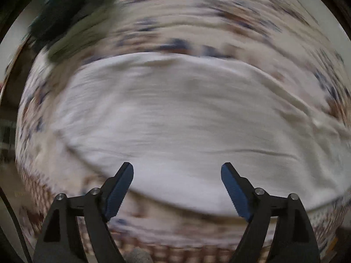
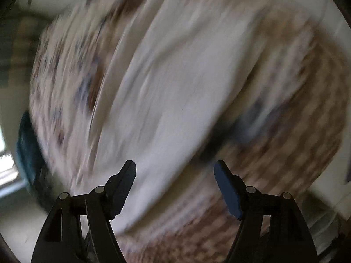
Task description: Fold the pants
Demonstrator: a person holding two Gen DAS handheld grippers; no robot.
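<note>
Black left tongs with blue ribbed pads fill the lower edge of the left wrist view, standing wide apart with nothing between the pads. Right tongs, likewise black with blue pads, sit at the lower edge of the right wrist view, also spread wide and gripping nothing. Both views are heavily smeared by motion blur, so fine detail is lost.

Largest in either view is a patterned cloth in cream with brown and blue marks, which covers the surface under everything; toward its near edge the pattern turns into brown checks. Whether it covers a worktop or a bed cannot be told.

White pants lie on the patterned cloth as a broad, flattened, creased shape. In the left wrist view they span most of the cloth's middle, beyond the left tongs' tips. In the right wrist view the pants run as a slanted band across the cloth.

At the cloth's far left edge lies a dark green thing, too blurred to name.
</note>
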